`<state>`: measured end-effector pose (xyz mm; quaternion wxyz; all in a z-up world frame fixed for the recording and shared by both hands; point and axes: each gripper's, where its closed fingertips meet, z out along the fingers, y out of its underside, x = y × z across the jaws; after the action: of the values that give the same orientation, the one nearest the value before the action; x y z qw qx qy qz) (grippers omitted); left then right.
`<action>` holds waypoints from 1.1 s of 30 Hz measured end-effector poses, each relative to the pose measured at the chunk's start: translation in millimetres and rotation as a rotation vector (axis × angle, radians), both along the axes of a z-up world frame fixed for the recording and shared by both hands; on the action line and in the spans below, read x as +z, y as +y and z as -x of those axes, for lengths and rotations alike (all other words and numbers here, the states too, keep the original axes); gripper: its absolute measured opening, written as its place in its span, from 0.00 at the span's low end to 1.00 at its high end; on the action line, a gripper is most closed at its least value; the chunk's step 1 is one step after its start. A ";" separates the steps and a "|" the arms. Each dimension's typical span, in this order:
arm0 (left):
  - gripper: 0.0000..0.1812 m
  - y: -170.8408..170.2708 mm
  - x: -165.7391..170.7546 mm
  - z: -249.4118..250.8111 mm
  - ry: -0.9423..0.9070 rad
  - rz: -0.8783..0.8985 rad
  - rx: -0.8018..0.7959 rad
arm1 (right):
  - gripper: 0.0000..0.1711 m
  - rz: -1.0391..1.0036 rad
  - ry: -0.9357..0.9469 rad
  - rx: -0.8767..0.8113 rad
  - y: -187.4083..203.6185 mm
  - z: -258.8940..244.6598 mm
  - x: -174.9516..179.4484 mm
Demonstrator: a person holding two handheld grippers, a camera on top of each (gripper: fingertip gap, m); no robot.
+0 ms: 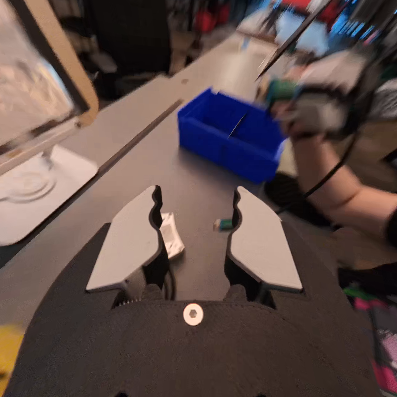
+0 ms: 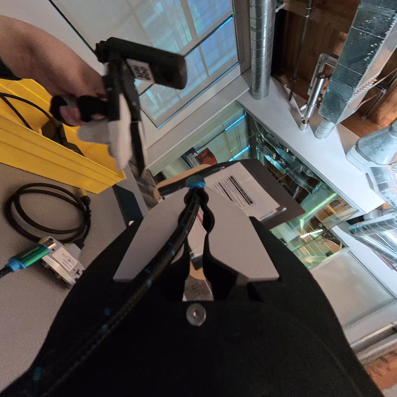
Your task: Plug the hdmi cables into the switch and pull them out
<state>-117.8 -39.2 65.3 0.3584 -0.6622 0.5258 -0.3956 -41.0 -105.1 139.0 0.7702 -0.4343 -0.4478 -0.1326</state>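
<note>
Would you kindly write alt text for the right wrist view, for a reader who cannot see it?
The right gripper is shut on a braided black cable just behind its blue collar. At lower left, a silver switch lies on the grey table with a green plug in it, beside a coiled black cable and a yellow bin.

Blue bin (image 1: pixel 229 137) on grey counter (image 1: pixel 137 171), divider inside. White monitor base (image 1: pixel 43 187) at counter's left. Yellow bin (image 2: pixel 53 154) on counter, black cord hanging in it. Window (image 2: pixel 189 58) and metal ducts (image 2: pixel 261 47) overhead.
</note>
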 end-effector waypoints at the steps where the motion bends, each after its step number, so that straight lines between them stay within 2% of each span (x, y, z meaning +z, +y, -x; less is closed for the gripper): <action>1: 0.35 4.4 -16.5 3.7 0.099 -0.026 0.018 | 0.04 -0.004 0.008 -0.016 -2.9 -8.0 5.7; 6: 0.43 9.6 -82.8 -16.7 0.359 -0.079 -0.014 | 0.04 -0.032 0.060 -0.060 -27.0 -44.4 34.1; 11: 0.50 10.2 -147.8 -23.8 0.663 -0.332 -0.089 | 0.03 -0.064 0.133 -0.061 -52.5 -70.8 56.1; 13: 0.47 10.4 -163.2 -25.3 0.718 -0.406 -0.110 | 0.04 -0.084 0.152 -0.059 -59.1 -76.8 61.5; 19: 0.49 2.0 -166.3 -19.9 0.724 -0.633 -0.159 | 0.04 -0.115 0.187 -0.033 -71.4 -85.6 73.2; 24: 0.41 13.1 -184.4 0.6 0.724 -0.954 -0.135 | 0.04 -0.128 0.191 -0.030 -74.4 -84.8 75.6; 29: 0.38 23.1 -193.4 5.0 0.710 -1.052 -0.094 | 0.04 -0.139 0.191 -0.022 -80.0 -81.9 78.6; 33: 0.37 27.0 -190.5 0.0 0.743 -1.258 -0.076 | 0.04 -0.138 0.199 -0.007 -80.8 -80.4 78.8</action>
<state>-117.8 -12.3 -125.2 0.4551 -0.4028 0.7630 0.2201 39.4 -185.9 217.8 0.8384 -0.3930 -0.3574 -0.1218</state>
